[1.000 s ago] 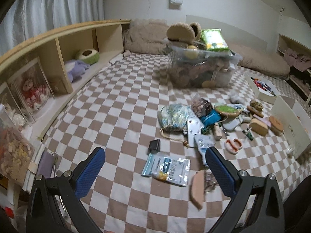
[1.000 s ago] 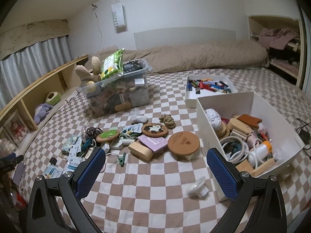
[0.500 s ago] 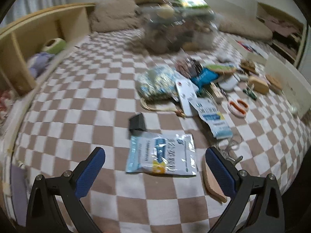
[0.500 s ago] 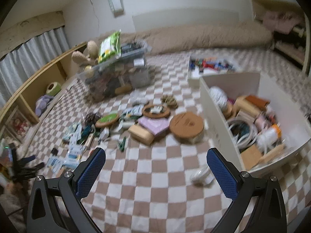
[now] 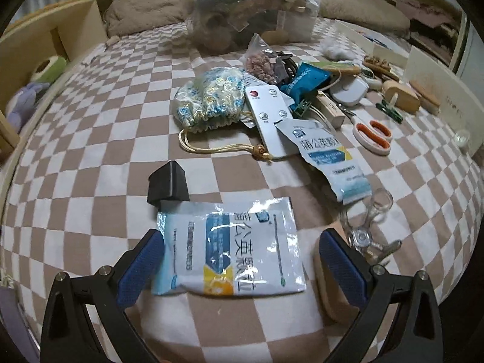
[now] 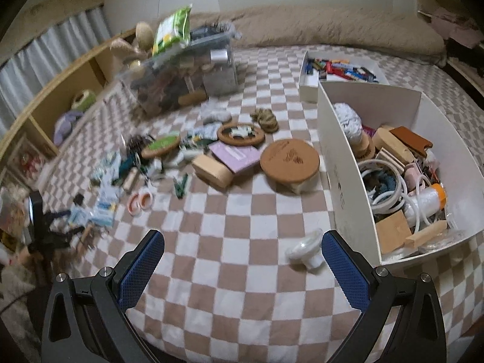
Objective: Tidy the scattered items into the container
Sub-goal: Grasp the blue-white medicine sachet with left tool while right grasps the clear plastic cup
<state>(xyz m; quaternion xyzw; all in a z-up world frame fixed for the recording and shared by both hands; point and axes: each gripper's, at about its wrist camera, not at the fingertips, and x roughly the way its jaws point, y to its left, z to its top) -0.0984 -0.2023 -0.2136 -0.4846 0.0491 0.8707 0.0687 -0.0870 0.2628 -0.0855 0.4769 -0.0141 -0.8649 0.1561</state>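
My left gripper (image 5: 242, 260) stands open low over the checkered bed, its blue pads on either side of a blue-and-white sachet (image 5: 230, 251) lying flat. A black cap (image 5: 168, 185) lies just beyond the sachet, and a second sachet (image 5: 328, 157) and a white remote (image 5: 267, 118) lie farther off. My right gripper (image 6: 242, 266) is open over bare bedcover, with nothing between its fingers. A small clear plastic piece (image 6: 305, 252) lies by its right finger. The white container (image 6: 338, 163), holding several items, stands to the right.
Scattered clutter in the middle includes scissors (image 5: 373, 133), a drawstring pouch (image 5: 208, 99), a round cork lid (image 6: 289, 158) and a green clip (image 6: 181, 185). A clear bin (image 6: 181, 81) and a flat white tray (image 6: 311, 81) stand behind. Wooden shelving (image 6: 60, 90) runs along the left.
My left gripper has moved down and forward until the sachet lies between its open fingers. My right gripper has tilted down and moved closer to the bed near the white container.
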